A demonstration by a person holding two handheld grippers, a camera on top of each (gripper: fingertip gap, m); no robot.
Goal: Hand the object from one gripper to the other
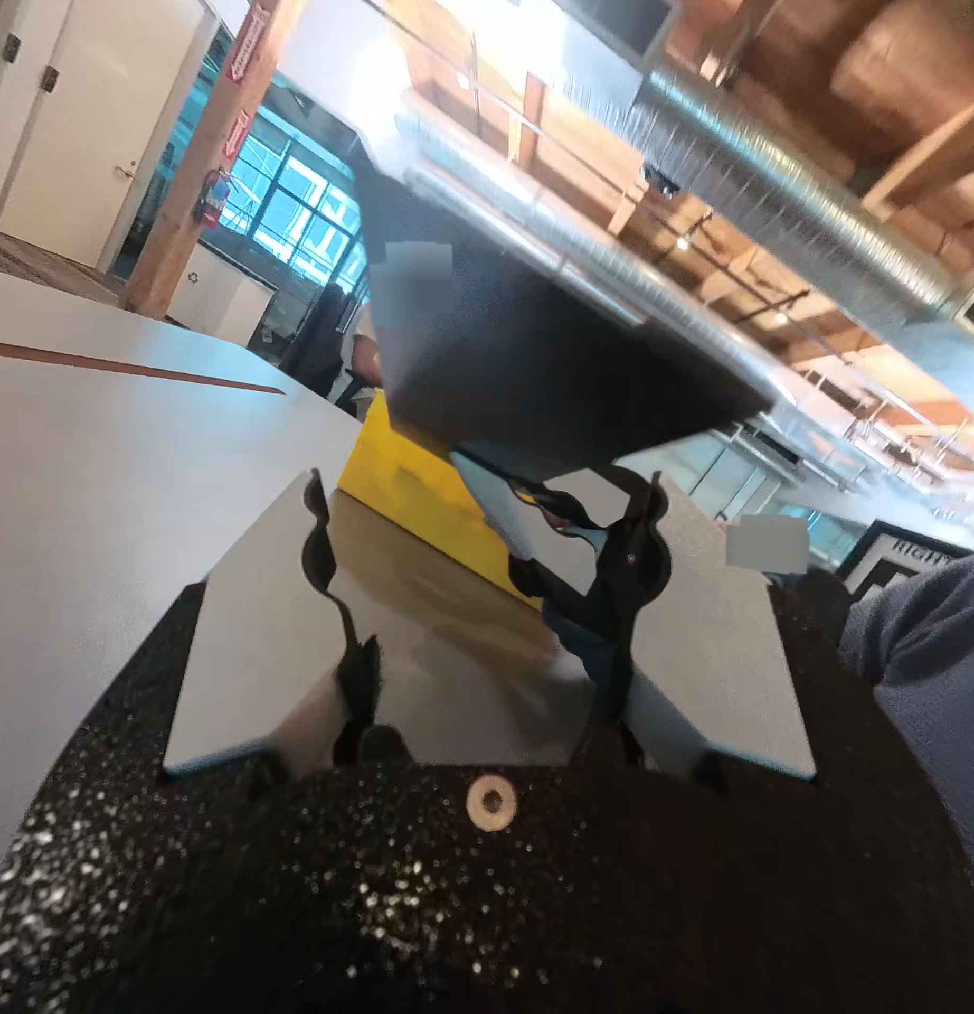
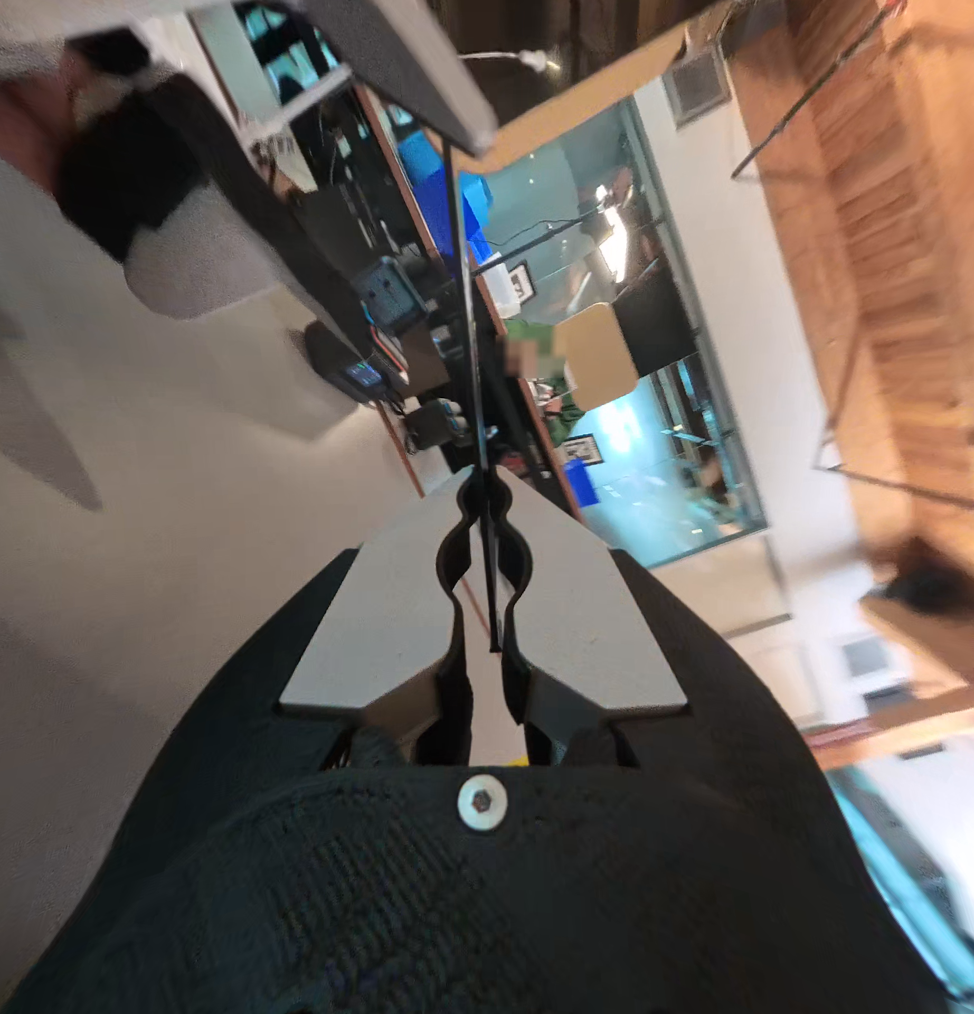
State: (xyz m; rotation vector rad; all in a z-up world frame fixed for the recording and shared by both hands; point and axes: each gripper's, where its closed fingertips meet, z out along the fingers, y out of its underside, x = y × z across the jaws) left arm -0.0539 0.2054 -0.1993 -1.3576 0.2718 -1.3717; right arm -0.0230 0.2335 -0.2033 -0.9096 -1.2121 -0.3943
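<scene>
The right gripper [image 2: 487, 494] pinches the thin dark sheet [image 1: 528, 340] by one edge above the white table [image 1: 117, 466] while the left gripper [image 1: 487, 527] gapes wide and empty, so a twist could slip it free.

Right gripper [image 2: 485, 496], lower centre of frame: grey fingers [image 2: 397, 614] closed on a thin black flat object [image 2: 476, 384], seen edge-on, rising to upper centre. Left gripper [image 2: 161, 181], blurred, upper left. White table [image 2: 144, 548] across the left side.
</scene>
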